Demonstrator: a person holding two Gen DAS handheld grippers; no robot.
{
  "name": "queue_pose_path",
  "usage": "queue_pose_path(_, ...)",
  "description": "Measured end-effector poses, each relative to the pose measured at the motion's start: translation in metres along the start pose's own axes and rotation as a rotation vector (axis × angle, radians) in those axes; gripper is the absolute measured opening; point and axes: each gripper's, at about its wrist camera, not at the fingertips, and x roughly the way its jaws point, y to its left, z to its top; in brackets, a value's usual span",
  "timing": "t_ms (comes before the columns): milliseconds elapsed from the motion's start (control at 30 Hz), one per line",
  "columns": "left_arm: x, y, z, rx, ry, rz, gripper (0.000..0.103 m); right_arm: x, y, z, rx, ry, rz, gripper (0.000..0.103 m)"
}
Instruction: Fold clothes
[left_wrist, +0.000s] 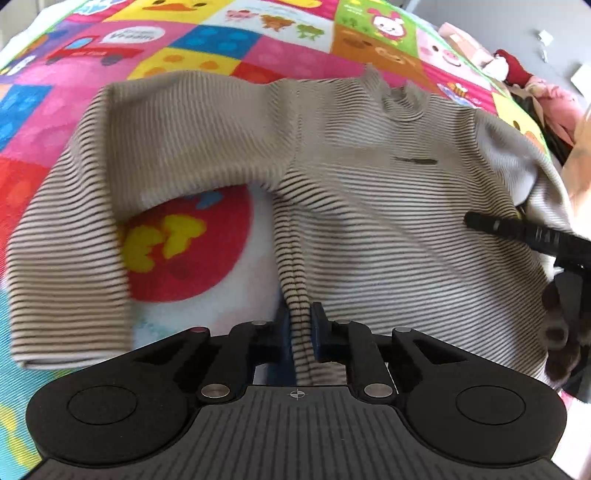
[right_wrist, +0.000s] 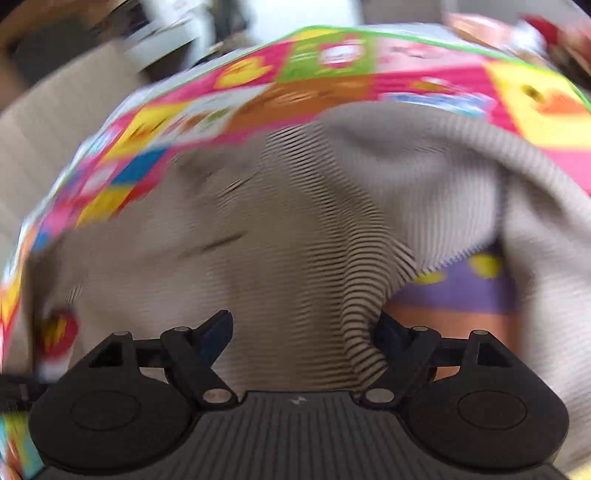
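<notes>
The left gripper (left_wrist: 300, 325) has its two blue-padded fingers (left_wrist: 320, 325) pressed together on a bunched edge of the striped long-sleeved top (left_wrist: 369, 192), the gathered fabric running up out of the pinch. From there the top spreads across the colourful cartoon play mat (left_wrist: 221, 37): its body lies to the right with the collar toward the far side, and one sleeve arches out to the left and falls back toward the camera, leaving a patch of mat showing under the arch. At the right edge of the left wrist view, the black fingers of the right gripper (left_wrist: 517, 229) reach in over the top's far shoulder.

In the right wrist view, which is heavily blurred, the right gripper (right_wrist: 303, 332) has its fingers (right_wrist: 218, 332) spread wide, with striped fabric lying between them and a fold rising against the right-hand finger. Beyond the mat's edge, a heap of pink and red clothes (left_wrist: 532, 85) sits on the floor.
</notes>
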Motion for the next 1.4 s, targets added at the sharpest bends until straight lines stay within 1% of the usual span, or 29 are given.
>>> queue_pose_path(67, -0.005, 0.009, -0.001, 0.000, 0.004, -0.005, 0.017, 0.001, 0.022, -0.008, -0.091, 0.009, 0.006, 0.088)
queue_pose_path(100, -0.009, 0.013, -0.002, 0.000, 0.002, -0.010, 0.024, 0.002, 0.031, -0.011, -0.128, 0.009, 0.003, 0.089)
queue_pose_path(133, -0.019, 0.020, -0.002, 0.002, -0.018, -0.025, 0.025, 0.001, 0.037, -0.013, -0.158, 0.008, -0.010, 0.089)
queue_pose_path(167, -0.030, 0.027, -0.003, 0.008, -0.038, -0.036, 0.030, 0.000, 0.038, -0.014, -0.176, 0.005, -0.022, 0.089)
queue_pose_path(200, -0.041, 0.035, -0.003, 0.031, -0.056, -0.023, 0.036, -0.002, 0.038, -0.015, -0.191, 0.002, -0.032, 0.089)
queue_pose_path(233, -0.052, 0.042, -0.003, 0.055, -0.074, -0.011, 0.042, -0.003, 0.034, -0.014, -0.208, -0.002, -0.063, 0.089)
queue_pose_path(267, -0.063, 0.050, -0.003, 0.078, -0.092, 0.002, 0.052, -0.004, 0.028, -0.012, -0.225, -0.006, -0.099, 0.089)
queue_pose_path(300, -0.075, 0.057, -0.004, 0.102, -0.110, 0.014, 0.059, -0.005, 0.022, -0.008, -0.240, -0.013, -0.134, 0.089)
queue_pose_path(333, -0.084, 0.064, -0.004, 0.129, -0.125, 0.028, 0.062, -0.008, 0.013, -0.003, -0.244, -0.018, -0.160, 0.091)
queue_pose_path(367, -0.088, 0.067, -0.005, 0.177, -0.125, 0.050, 0.068, -0.011, 0.005, 0.001, -0.234, -0.017, -0.178, 0.093)
queue_pose_path(400, -0.091, 0.070, -0.006, 0.227, -0.125, 0.075, 0.072, -0.015, -0.004, 0.004, -0.221, -0.017, -0.196, 0.093)
queue_pose_path(433, -0.090, 0.070, -0.008, 0.292, -0.121, 0.110, 0.072, -0.017, -0.010, 0.007, -0.207, -0.013, -0.205, 0.093)
queue_pose_path(500, -0.081, 0.065, -0.014, 0.437, -0.114, 0.190, 0.072, -0.020, -0.019, 0.009, -0.183, -0.002, -0.215, 0.094)
queue_pose_path(600, -0.063, 0.052, -0.030, 0.670, -0.109, 0.269, 0.071, -0.018, -0.028, 0.008, -0.165, 0.017, -0.217, 0.094)
queue_pose_path(633, -0.059, 0.052, -0.031, 0.682, -0.110, 0.289, 0.068, -0.019, -0.029, 0.005, -0.159, 0.022, -0.215, 0.094)
queue_pose_path(667, -0.055, 0.052, -0.031, 0.694, -0.112, 0.309, 0.045, -0.017, -0.030, 0.003, -0.152, 0.028, -0.212, 0.094)
queue_pose_path(700, -0.053, 0.054, -0.030, 0.684, -0.116, 0.327, 0.023, -0.016, -0.030, 0.001, -0.146, 0.030, -0.210, 0.094)
queue_pose_path(800, -0.073, 0.094, 0.009, 0.331, -0.185, 0.347, 0.023, -0.018, -0.033, -0.005, -0.137, 0.028, -0.197, 0.097)
queue_pose_path(900, -0.109, 0.156, 0.039, -0.053, -0.325, 0.460, 0.028, -0.017, -0.038, -0.010, -0.116, 0.029, -0.190, 0.101)
queue_pose_path(933, -0.121, 0.179, 0.044, -0.185, -0.358, 0.493, 0.030, -0.017, -0.040, -0.012, -0.106, 0.029, -0.188, 0.102)
queue_pose_path(1000, -0.142, 0.213, 0.047, -0.382, -0.388, 0.508, 0.046, -0.016, -0.040, -0.014, -0.094, 0.024, -0.190, 0.103)
queue_pose_path(1033, -0.150, 0.223, 0.044, -0.454, -0.402, 0.472, 0.050, -0.016, -0.040, -0.015, -0.093, 0.021, -0.192, 0.103)
queue_pose_path(1067, -0.156, 0.228, 0.039, -0.506, -0.413, 0.402, 0.060, -0.015, -0.039, -0.015, -0.092, 0.019, -0.194, 0.103)
queue_pose_path(1100, -0.161, 0.231, 0.034, -0.555, -0.421, 0.325, 0.073, -0.015, -0.039, -0.016, -0.088, 0.018, -0.195, 0.103)
queue_pose_path(1133, -0.159, 0.231, 0.028, -0.597, -0.411, 0.213, 0.078, -0.014, -0.039, -0.016, -0.085, 0.017, -0.196, 0.103)
queue_pose_path(1167, -0.152, 0.227, 0.024, -0.631, -0.393, 0.106, 0.083, -0.013, -0.039, -0.016, -0.080, 0.016, -0.196, 0.103)
queue_pose_path(1267, -0.117, 0.207, 0.008, -0.730, -0.333, -0.145, 0.086, -0.012, -0.039, -0.016, -0.069, 0.014, -0.197, 0.103)
queue_pose_path(1300, -0.101, 0.198, 0.003, -0.775, -0.321, -0.166, 0.086, -0.012, -0.039, -0.016, -0.066, 0.014, -0.198, 0.103)
queue_pose_path(1400, -0.063, 0.178, -0.013, -0.938, -0.323, -0.142, 0.085, -0.011, -0.038, -0.015, -0.059, 0.020, -0.198, 0.103)
